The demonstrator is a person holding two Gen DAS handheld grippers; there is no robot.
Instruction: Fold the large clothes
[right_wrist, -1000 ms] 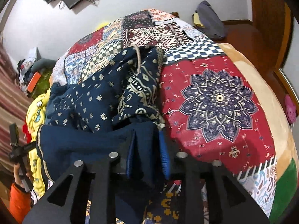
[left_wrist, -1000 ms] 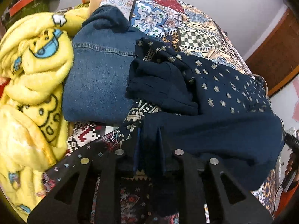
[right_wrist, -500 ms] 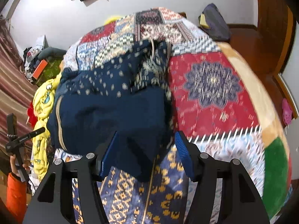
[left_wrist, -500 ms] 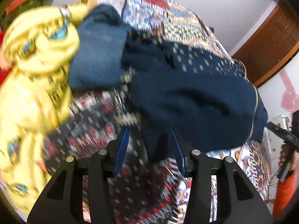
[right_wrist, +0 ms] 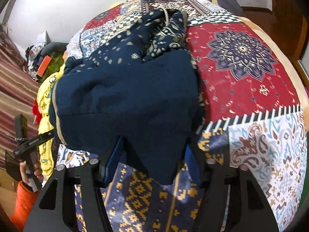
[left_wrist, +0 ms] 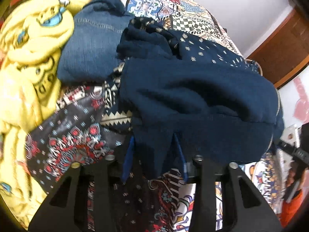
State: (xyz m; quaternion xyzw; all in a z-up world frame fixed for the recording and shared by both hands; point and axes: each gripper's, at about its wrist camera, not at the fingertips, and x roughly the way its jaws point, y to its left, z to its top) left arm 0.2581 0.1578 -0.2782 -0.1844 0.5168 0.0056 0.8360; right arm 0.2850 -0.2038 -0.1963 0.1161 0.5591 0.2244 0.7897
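- The navy garment [left_wrist: 193,96] lies folded over on the patchwork bedspread [right_wrist: 251,77], filling the middle of both frames; its printed part [right_wrist: 123,44] runs toward the top.
- The left gripper [left_wrist: 154,154] has its jaws spread, a flap of navy cloth hanging loose between them.
- The right gripper [right_wrist: 152,154] is likewise released, the hem draped in the gap.
- Folded jeans [left_wrist: 90,48] and a yellow blanket [left_wrist: 29,67] sit at upper left.
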